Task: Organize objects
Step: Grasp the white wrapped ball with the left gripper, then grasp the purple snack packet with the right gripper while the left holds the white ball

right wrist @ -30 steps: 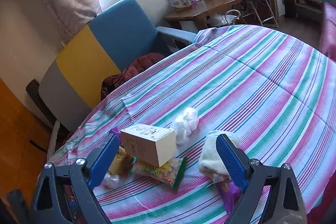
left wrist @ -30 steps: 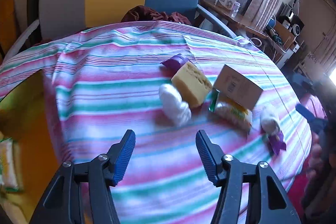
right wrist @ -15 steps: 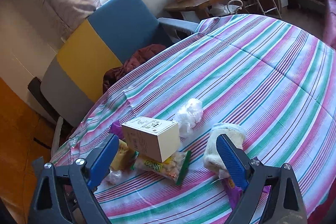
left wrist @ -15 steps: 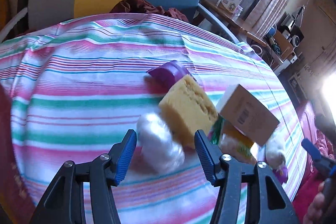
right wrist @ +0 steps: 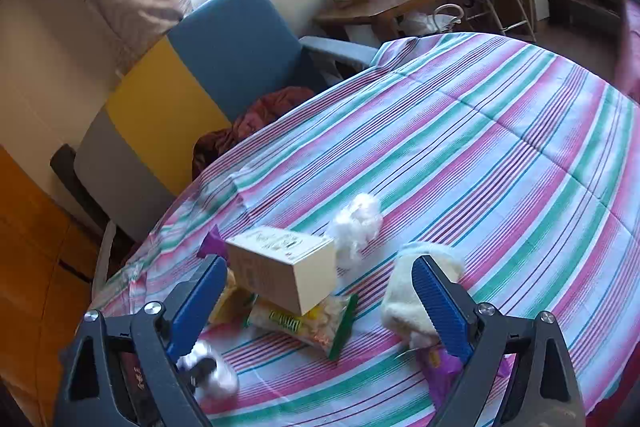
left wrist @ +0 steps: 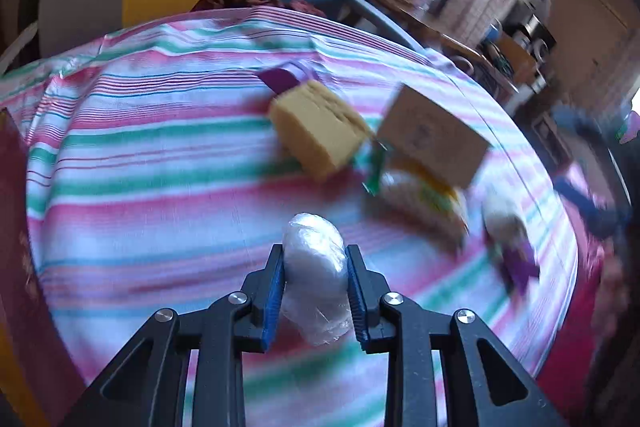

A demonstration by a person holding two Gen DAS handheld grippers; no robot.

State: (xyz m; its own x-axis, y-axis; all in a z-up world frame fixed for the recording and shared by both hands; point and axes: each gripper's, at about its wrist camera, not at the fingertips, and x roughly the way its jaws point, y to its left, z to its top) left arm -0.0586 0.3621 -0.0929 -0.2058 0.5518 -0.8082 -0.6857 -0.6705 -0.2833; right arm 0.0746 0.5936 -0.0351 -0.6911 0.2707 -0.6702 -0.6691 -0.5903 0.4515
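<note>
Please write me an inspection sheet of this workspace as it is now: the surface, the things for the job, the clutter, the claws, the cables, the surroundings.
Surface: striped tablecloth, creased, over a round table.
Job's things: plastic-wrapped white bundle; yellow sponge; cardboard box resting on a snack packet; white fluffy wad; cream cloth roll; purple items, too blurred to name.
Clutter: dark red cloth on the chair seat.
Claws: left claw shut on the plastic-wrapped white bundle; right claw open, holding nothing.
Cables: nothing seen on the table.
Surroundings: grey, yellow and blue armchair; wooden side table with boxes; window with curtains.
</note>
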